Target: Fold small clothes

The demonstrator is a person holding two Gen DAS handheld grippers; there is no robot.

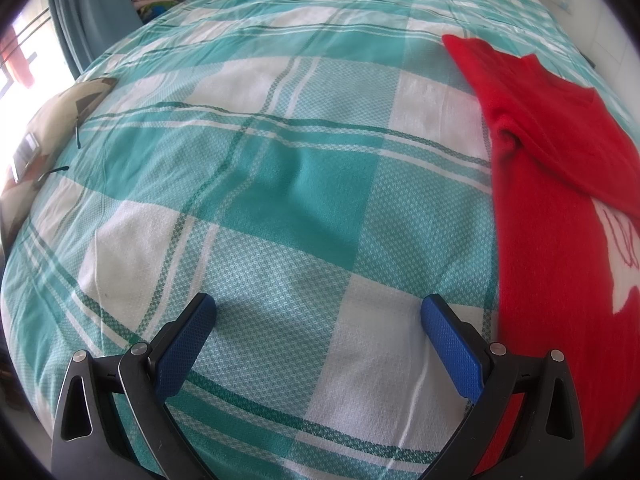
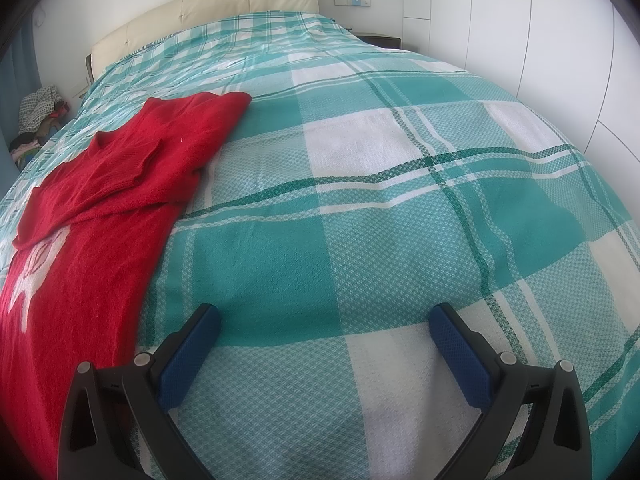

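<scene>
Left gripper (image 1: 318, 308) spread wide; right gripper (image 2: 324, 318) — same.

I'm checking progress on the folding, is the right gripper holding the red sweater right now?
No, the right gripper is open over bare checked bedspread, with the red sweater lying off to its left, untouched.

red sweater (image 1: 552, 208): cut off at 3 o'clock edge, left wrist view | white motif (image 2: 34, 276): part covered by sleeve, unreadable | clothes pile (image 2: 38, 120): 9 o'clock, too small
</scene>
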